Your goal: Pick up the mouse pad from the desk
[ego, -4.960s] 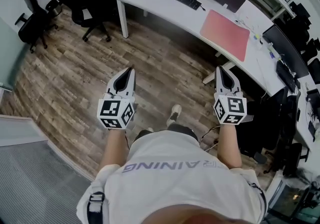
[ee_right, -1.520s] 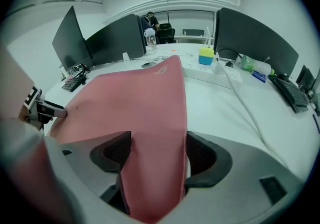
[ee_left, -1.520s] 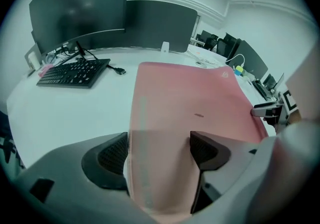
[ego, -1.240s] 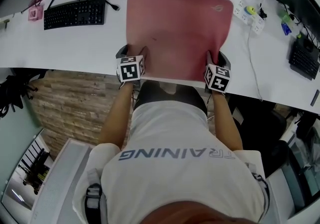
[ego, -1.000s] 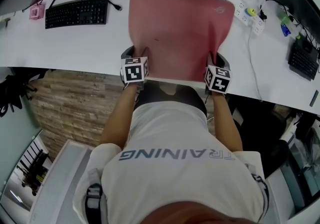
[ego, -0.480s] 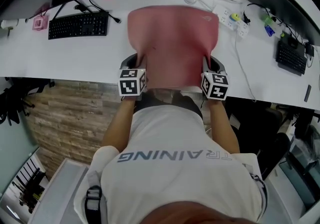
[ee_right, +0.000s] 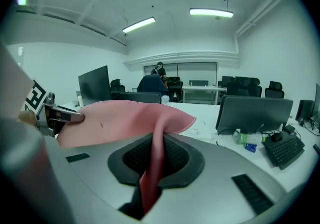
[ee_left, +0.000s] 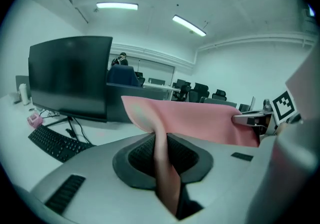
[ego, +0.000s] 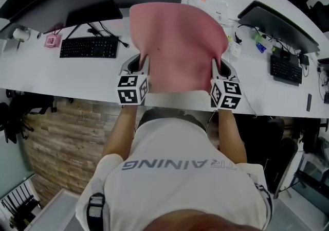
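One mouse pad point(ego: 177, 45), two keyboards point(ego: 90, 47) point(ego: 285, 69), one desk point(ego: 51, 76).

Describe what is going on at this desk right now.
A person holds a gripper in each hand. The left gripper, its jaws closing, and the right gripper each pinch one side edge of the pink mouse pad. The pad hangs between them, lifted above the white desk.

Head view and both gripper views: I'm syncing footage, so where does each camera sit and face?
Head view: on the person's head, looking steeply down at the desk; shows torso, forearms, left gripper, right gripper, mouse pad.
Left gripper view: on the left gripper, facing across the office; jaws closing on the mouse pad's edge.
Right gripper view: on the right gripper, same direction; jaws pinch the opposite edge.
Shared: both gripper views show the mouse pad.
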`<state>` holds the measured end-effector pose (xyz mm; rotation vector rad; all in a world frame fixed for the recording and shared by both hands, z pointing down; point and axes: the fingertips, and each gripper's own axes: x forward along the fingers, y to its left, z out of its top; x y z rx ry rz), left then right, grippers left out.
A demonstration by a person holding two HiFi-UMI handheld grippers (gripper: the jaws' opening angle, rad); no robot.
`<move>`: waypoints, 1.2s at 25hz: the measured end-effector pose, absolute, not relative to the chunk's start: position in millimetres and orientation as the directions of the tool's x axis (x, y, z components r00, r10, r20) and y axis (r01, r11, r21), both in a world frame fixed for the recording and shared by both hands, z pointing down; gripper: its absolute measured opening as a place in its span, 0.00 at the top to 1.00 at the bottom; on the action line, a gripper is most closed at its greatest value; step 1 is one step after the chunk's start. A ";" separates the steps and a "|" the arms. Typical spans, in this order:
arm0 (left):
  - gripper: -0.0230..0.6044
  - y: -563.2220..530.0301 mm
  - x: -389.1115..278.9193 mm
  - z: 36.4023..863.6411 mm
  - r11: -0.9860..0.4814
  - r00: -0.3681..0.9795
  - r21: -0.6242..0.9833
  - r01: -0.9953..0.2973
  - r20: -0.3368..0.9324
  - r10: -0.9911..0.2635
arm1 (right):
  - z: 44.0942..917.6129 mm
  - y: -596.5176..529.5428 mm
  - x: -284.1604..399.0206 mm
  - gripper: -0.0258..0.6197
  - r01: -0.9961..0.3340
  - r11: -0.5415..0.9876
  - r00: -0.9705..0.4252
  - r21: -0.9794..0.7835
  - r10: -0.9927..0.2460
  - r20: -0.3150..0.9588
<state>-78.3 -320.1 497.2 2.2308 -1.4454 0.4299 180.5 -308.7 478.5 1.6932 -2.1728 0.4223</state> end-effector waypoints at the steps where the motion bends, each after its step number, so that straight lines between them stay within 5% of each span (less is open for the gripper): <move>1: 0.82 -322.6 -78.0 484.5 -0.359 0.406 0.189 -0.914 0.457 -0.791 | 465.3 -310.2 180.4 0.87 -0.971 0.241 -0.221 -0.008 -0.878 0.424; 18: 0.82 -316.5 -68.2 270.0 -0.450 0.450 0.060 -0.891 -0.006 -0.893 | 257.6 -294.8 207.0 0.87 -0.980 0.165 -0.167 0.110 -0.986 -0.015; 30: 0.83 -306.8 -75.7 251.9 -0.444 0.439 0.093 -0.891 -0.066 -0.896 | 232.3 -283.6 197.8 0.87 -0.973 0.179 -0.193 0.145 -0.978 -0.082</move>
